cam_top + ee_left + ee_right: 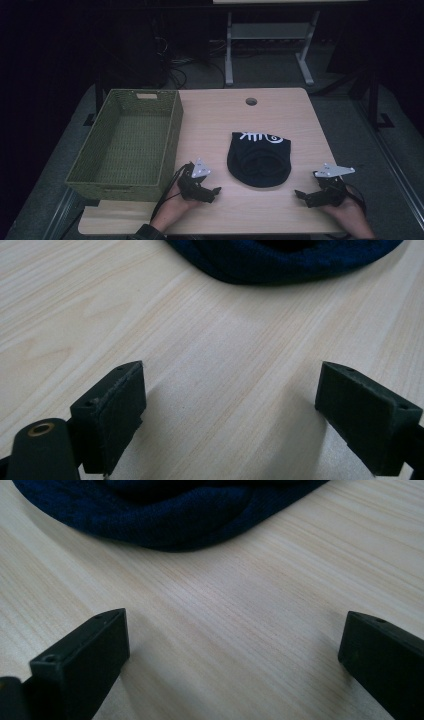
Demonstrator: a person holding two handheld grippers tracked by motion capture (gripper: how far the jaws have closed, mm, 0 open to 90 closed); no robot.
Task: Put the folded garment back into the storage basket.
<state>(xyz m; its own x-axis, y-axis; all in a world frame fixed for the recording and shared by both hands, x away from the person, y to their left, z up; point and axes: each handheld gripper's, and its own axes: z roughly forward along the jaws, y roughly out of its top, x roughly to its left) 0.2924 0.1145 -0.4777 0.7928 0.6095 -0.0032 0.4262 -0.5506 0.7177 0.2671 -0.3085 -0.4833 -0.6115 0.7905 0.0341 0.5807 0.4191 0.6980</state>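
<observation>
One dark hat (259,159) between left tool (216,190) and right tool (299,194), both wide, holding nothing. One green basket (125,145) beside left tool.

Dark knit beanie (259,159) flat on table (210,120)

White print on dark beanie (259,156), prob. lettering, can't read it.

Left gripper (216,190) fingers spread wide; right gripper (299,194) likewise.
</observation>
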